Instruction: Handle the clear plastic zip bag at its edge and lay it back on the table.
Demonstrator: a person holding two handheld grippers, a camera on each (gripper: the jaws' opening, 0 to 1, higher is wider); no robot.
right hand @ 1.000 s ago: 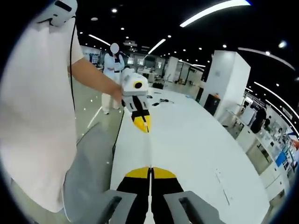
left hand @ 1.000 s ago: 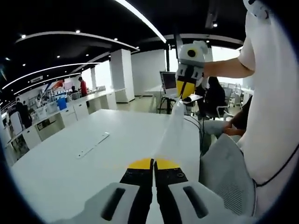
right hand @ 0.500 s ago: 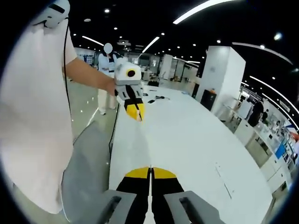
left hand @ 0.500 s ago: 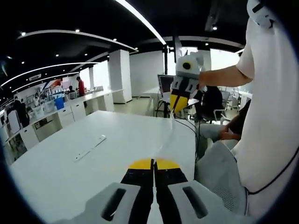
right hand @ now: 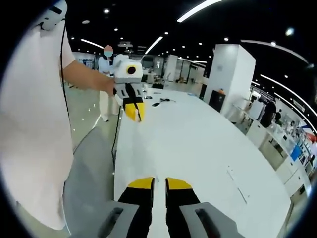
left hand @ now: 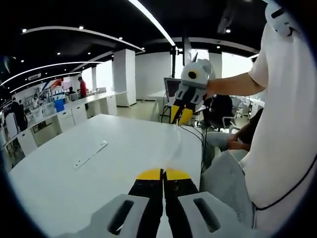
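In the left gripper view, my left gripper [left hand: 162, 174] has its yellow-tipped jaws pressed together over the white table [left hand: 99, 168]. The clear plastic zip bag [left hand: 174, 146] shows as a faint film rising from those tips, so they seem to pinch its edge, though it is hard to make out. My right gripper [left hand: 180, 116] hangs above the table's far edge with its tips slightly parted, apart from the bag. In the right gripper view, my right gripper's own jaws stand parted with bare table [right hand: 198, 148] between them. My left gripper [right hand: 132, 115] is held up near the table's edge, tips together. I cannot make out the bag here.
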